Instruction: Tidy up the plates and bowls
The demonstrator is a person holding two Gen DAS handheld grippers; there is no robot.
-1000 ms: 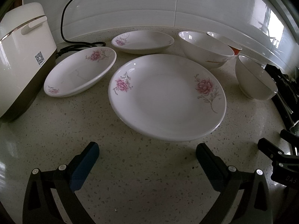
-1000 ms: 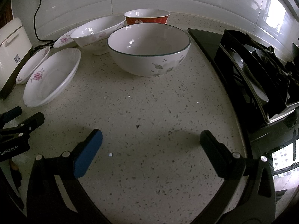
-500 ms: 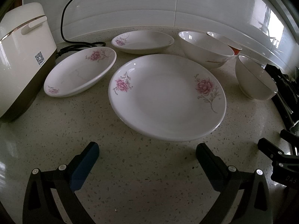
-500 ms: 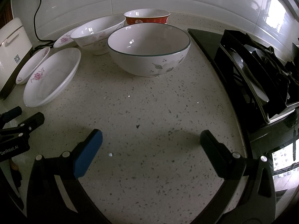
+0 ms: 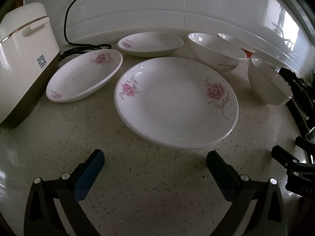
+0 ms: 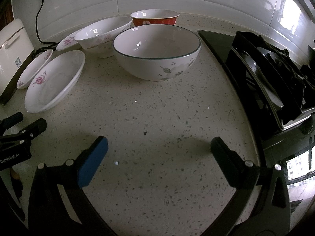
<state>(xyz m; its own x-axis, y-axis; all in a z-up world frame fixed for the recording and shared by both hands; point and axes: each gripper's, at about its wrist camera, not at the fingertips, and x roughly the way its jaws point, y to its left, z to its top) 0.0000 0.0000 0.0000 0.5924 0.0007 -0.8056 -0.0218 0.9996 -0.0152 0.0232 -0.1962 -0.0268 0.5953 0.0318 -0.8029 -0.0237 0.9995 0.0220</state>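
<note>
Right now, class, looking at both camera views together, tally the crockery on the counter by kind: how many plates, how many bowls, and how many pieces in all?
Plates: 3, namely the large floral plate, the oval plate by the rice cooker, and the back plate.
Bowls: 3, namely the green-rimmed bowl, the white bowl, and the red bowl.
Total: 6.
</note>
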